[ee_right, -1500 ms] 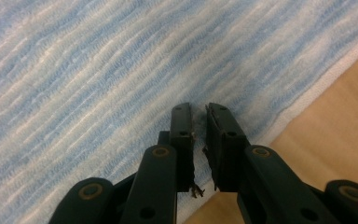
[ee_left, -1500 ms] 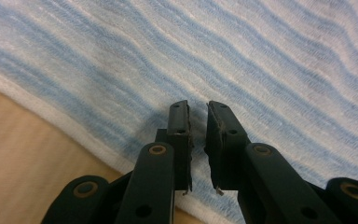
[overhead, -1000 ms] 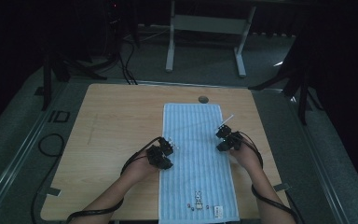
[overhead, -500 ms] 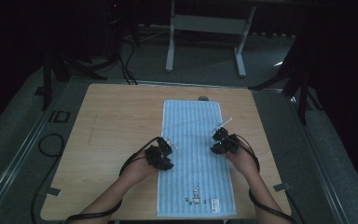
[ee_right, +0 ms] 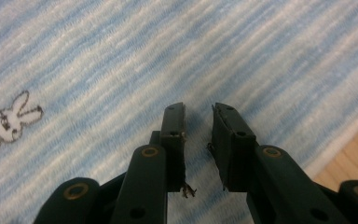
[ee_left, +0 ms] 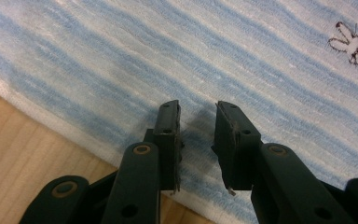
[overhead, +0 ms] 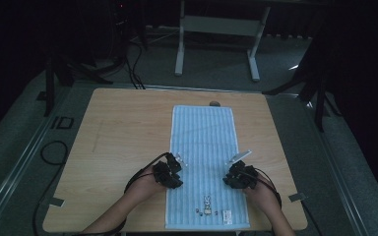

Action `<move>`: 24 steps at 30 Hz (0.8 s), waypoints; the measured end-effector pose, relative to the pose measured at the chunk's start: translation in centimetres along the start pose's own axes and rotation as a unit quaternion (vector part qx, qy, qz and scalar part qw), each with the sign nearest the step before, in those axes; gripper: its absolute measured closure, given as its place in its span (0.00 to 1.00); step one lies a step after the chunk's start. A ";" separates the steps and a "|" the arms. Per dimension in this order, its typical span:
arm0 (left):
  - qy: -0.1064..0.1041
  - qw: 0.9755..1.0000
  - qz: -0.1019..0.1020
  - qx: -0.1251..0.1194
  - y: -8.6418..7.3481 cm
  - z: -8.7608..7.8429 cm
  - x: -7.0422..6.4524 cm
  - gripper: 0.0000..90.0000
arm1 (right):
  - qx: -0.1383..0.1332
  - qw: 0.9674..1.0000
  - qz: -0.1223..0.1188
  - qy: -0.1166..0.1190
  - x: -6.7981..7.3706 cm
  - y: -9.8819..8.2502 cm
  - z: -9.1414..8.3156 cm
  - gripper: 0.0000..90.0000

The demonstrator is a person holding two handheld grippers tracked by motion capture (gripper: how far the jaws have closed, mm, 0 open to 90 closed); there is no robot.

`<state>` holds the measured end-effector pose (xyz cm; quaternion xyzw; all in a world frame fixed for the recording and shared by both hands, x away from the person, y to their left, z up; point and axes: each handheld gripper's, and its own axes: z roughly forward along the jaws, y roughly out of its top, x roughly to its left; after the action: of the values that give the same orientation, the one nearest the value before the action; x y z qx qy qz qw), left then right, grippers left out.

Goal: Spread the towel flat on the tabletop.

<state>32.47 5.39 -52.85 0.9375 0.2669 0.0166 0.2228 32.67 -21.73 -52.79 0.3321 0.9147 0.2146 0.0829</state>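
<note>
A blue-and-white striped towel [overhead: 202, 137] lies flat along the wooden table [overhead: 123, 128], with a small rabbit print [overhead: 207, 200] near its near end. My left gripper [overhead: 176, 173] hovers at the towel's left edge. In the left gripper view, the left gripper [ee_left: 198, 112] is open by a narrow gap over the towel [ee_left: 261, 56], with nothing between the jaws. My right gripper [overhead: 231, 179] sits at the towel's right edge. Over the striped cloth [ee_right: 98, 56], this right gripper [ee_right: 199, 114] stands open just as narrowly and empty. Both pairs of jaws have just been opening.
A small dark round thing [overhead: 214, 103] sits at the table's far edge, just beyond the towel. A grey metal stand [overhead: 216, 24] rises behind the table. Cables [overhead: 54, 152] lie on the floor at the left. Bare wood [ee_left: 23, 154] lies beside the towel's edge.
My right hand has slid along the towel's right edge toward the near end of the table. The left hand has stayed about where it was.
</note>
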 end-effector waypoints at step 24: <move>-0.034 0.999 0.009 -0.004 -2.4 -0.8 -2.6 0.76 | -0.012 1.000 -0.012 0.014 4.0 -4.3 -1.9 0.82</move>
<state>28.95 6.20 -52.96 0.9391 0.2505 -0.0126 0.2351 26.60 -22.72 -53.01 0.3174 0.9171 0.2287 0.0766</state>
